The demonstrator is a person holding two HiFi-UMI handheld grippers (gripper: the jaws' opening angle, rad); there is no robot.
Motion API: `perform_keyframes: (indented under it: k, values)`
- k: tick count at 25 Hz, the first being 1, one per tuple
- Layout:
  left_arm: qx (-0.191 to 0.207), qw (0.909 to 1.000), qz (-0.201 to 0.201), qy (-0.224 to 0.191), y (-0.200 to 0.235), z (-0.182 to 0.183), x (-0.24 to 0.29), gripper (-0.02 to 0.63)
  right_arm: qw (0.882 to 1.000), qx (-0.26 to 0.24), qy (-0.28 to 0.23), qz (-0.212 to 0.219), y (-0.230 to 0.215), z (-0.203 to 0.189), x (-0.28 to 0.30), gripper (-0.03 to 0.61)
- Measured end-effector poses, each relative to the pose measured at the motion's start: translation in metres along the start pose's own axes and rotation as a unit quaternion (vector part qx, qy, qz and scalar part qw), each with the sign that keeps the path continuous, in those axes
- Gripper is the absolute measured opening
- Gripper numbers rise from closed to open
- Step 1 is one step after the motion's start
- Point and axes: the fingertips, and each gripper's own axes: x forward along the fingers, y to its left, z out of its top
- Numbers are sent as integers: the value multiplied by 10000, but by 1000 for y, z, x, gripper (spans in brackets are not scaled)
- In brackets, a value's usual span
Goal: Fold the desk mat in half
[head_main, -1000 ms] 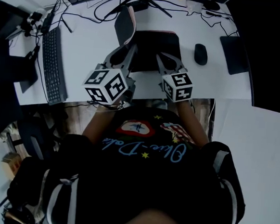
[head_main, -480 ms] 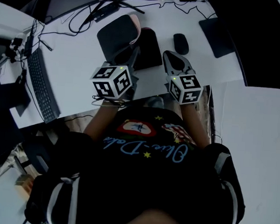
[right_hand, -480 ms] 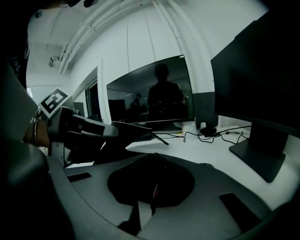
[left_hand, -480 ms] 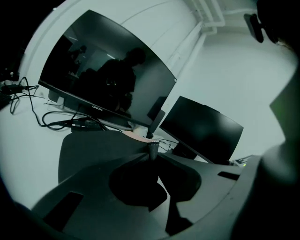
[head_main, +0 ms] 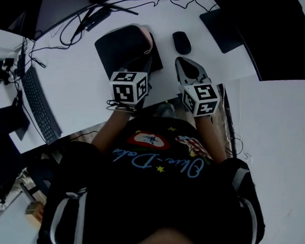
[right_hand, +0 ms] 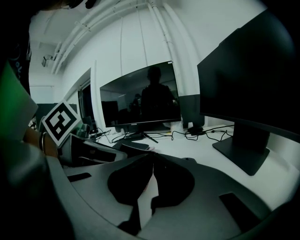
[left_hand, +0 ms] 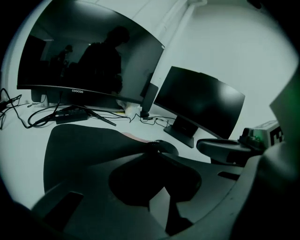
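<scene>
White desk point(head_main: 87, 85) fills most of my head view, and the curved monitor point(left_hand: 89, 61) stands dark along its far edge at 12 o'clock. Next in size is the desk mat point(head_main: 121, 48), black, lying flat on the desk at 12 o'clock from my left hand, with the keyboard point(head_main: 38, 104) well off at 9 o'clock. The mat looks doubled over already: it is a compact dark block, and a strip of its pink underside point(head_main: 147, 39) shows along the edge at 3 o'clock, so I judge the fold itself done and only the letting go, and perhaps a press to flatten it, left. My left gripper point(left_hand: 153, 143) has its jaws nipped together right at that pink-trimmed edge, and as far as I can judge it is pinching the mat there. My right gripper point(right_hand: 153, 157) is clenched on nothing and sits beside the mat, off it, at 3 o'clock, with the mouse point(head_main: 181, 42) just beyond its tips at 12 o'clock. A second ago one flap of the mat stood upright with its pink side showing and my right gripper's tips were over the mat's near edge; now the flap is down and that gripper is clear of it.
</scene>
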Motion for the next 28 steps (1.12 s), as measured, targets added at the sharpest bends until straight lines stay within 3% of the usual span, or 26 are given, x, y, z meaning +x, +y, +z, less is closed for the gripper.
perform_keyframes:
  k: [14,18,28]
  values:
    - [531,9955,-186,763,-15,-33,22,87,9999,-23,-161,59,7,10,-5,0]
    - [389,9966,-452,560,-23,-26,21,141,9998,-28,-192,40,6,14,-5,0]
    - [18,9986,-532,54,-15,-4,-11,144,9996,-44,-255,140,12,24,3,0]
